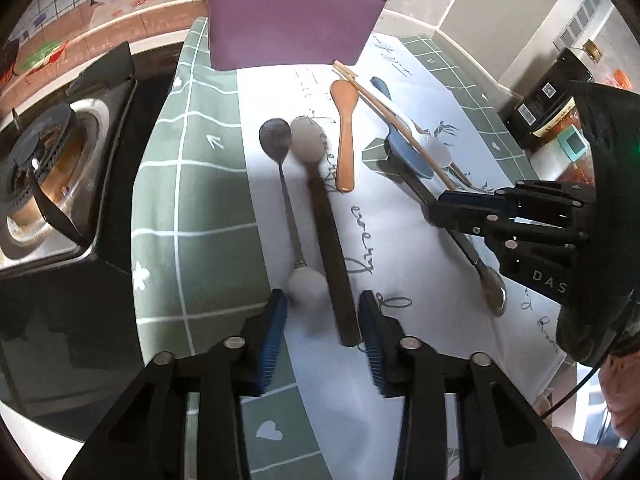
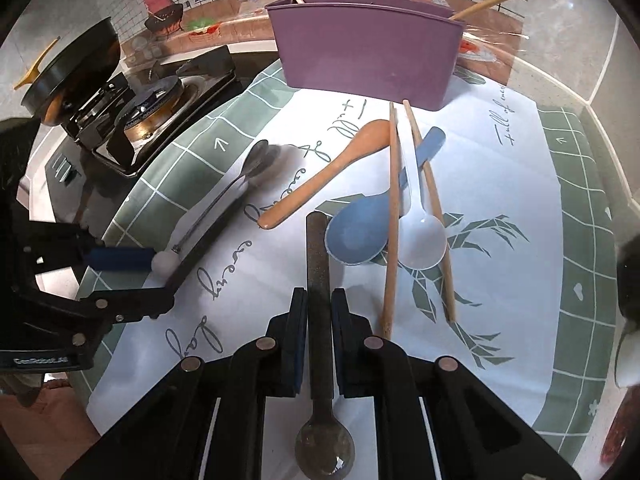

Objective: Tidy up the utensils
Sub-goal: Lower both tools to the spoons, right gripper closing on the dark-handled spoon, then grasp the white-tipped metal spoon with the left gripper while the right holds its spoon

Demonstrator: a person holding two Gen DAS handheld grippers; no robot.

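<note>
Nearest the lens, lower centre of the right wrist view: right gripper (image 2: 319, 322) clamped narrow on the dark handle of a metal spoon (image 2: 324, 454), bowl toward the camera, gripped mid-handle, probably for a balanced lift. Lower centre of the left wrist view: left gripper (image 1: 323, 320) partly open, straddling the ends of a dark-handled spoon (image 1: 320, 184) and a ball-ended spoon (image 1: 286, 184); pads not yet pressing. Loose on the cloth (image 1: 188, 184), centre right: orange spoon (image 2: 320, 176), blue spoon (image 2: 356, 236), white spoon (image 2: 422, 240), chopsticks (image 2: 394, 216). Purple holder (image 2: 368, 52), top centre, apparently the destination, already containing sticks.
</note>
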